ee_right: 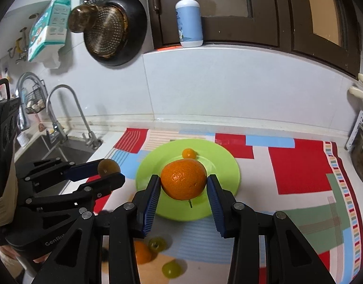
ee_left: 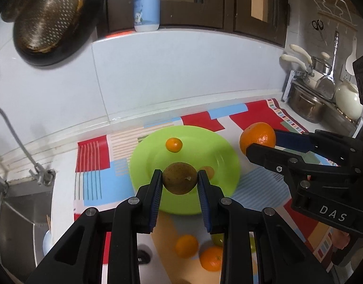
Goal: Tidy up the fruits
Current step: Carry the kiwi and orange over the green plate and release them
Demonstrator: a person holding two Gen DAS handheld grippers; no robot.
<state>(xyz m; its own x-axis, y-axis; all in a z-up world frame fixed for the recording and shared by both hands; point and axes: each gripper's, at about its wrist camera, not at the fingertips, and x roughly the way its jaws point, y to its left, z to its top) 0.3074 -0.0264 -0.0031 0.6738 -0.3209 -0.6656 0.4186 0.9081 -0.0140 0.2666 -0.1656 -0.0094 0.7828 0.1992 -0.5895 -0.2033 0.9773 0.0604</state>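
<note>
My left gripper (ee_left: 180,181) is shut on a brown round fruit (ee_left: 179,177) and holds it above the near part of the green plate (ee_left: 148,161). My right gripper (ee_right: 183,184) is shut on a large orange (ee_right: 183,179), held above the same plate (ee_right: 224,165). A small kumquat (ee_left: 173,144) lies on the plate's far side; it also shows in the right wrist view (ee_right: 189,153). From the left wrist view the right gripper (ee_left: 259,142) with the orange (ee_left: 257,137) is at the plate's right. From the right wrist view the left gripper (ee_right: 110,169) is left of the plate.
Loose oranges (ee_left: 186,246) (ee_left: 211,258) and green fruits (ee_right: 172,268) (ee_right: 157,243) lie on the colourful mat (ee_right: 299,170) near me. A sink (ee_right: 63,151) with a tap is at left, pots (ee_left: 304,104) at right, a pan (ee_right: 115,28) on the wall, a soap bottle (ee_right: 189,23) on the ledge.
</note>
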